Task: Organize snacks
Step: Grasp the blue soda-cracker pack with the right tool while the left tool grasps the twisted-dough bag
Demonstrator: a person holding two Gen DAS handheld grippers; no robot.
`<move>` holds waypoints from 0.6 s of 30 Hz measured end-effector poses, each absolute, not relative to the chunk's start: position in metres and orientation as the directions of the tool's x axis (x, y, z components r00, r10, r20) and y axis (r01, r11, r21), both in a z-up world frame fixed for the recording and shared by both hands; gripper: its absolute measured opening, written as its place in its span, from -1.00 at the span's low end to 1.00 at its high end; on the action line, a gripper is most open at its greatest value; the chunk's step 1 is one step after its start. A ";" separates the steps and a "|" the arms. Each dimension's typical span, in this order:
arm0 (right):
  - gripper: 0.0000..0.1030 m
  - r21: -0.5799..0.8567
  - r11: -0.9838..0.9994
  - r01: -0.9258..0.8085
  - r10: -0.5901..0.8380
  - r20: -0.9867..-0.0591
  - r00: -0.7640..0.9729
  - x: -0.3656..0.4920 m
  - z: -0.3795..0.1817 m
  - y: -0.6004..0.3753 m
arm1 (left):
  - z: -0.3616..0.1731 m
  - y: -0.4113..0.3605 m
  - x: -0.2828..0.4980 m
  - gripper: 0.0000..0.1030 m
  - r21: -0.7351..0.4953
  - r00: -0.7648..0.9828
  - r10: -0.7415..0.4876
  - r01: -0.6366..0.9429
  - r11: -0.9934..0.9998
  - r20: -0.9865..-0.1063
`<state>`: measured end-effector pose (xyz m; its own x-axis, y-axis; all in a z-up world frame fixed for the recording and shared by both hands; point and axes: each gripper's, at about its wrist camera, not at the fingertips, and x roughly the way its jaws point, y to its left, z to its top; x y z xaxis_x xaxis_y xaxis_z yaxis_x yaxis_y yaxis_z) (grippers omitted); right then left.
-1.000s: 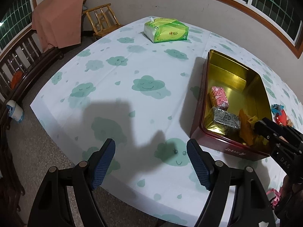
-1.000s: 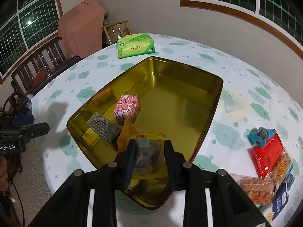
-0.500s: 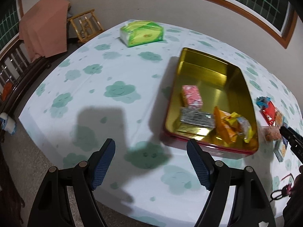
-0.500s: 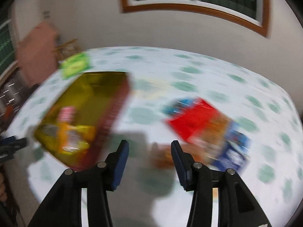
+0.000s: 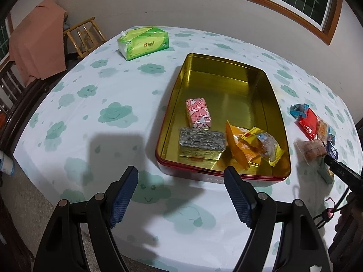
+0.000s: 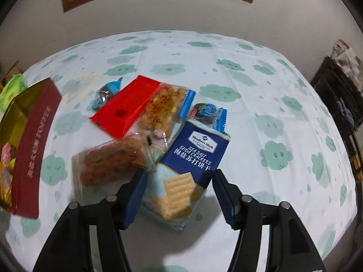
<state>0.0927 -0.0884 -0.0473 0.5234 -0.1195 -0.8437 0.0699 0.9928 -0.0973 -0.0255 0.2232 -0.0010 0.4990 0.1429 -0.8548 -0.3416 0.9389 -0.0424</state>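
Clouded tablecloth (image 6: pixel 249 72), right hand-held gripper (image 6: pixel 178 195) emptied, now over crackers (image 6: pixel 192 158)

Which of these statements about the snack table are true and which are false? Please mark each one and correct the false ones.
1. The right gripper is open, with the blue soda cracker pack between its fingers. True.
2. The gold tin holds no snacks. False: it holds several, among them a pink wrapped pack and a dark seaweed pack.
3. The left gripper is shut on a snack. False: it is open and holds nothing.
4. The green tissue pack lies on the table outside the tin. True.
5. The red packet lies inside the tin. False: it lies on the tablecloth, in the pile beside the tin.
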 end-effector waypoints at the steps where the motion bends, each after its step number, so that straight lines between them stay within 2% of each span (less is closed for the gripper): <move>1: 0.21 -0.095 0.992 0.077 -0.122 -0.844 0.522 0.094 -0.048 -0.087 | -0.001 0.222 -0.025 0.46 -0.042 0.499 0.143 -0.340 0.939 -0.855; 7: 0.29 -0.129 0.983 0.129 -0.177 -0.845 0.505 0.100 -0.055 -0.085 | -0.004 0.214 -0.021 0.46 -0.041 0.494 0.131 -0.323 0.946 -0.860; 18: 0.30 -0.137 0.986 0.099 -0.169 -0.834 0.525 0.099 -0.059 -0.139 | 0.003 0.182 -0.003 0.46 -0.029 0.520 0.100 -0.233 0.972 -0.848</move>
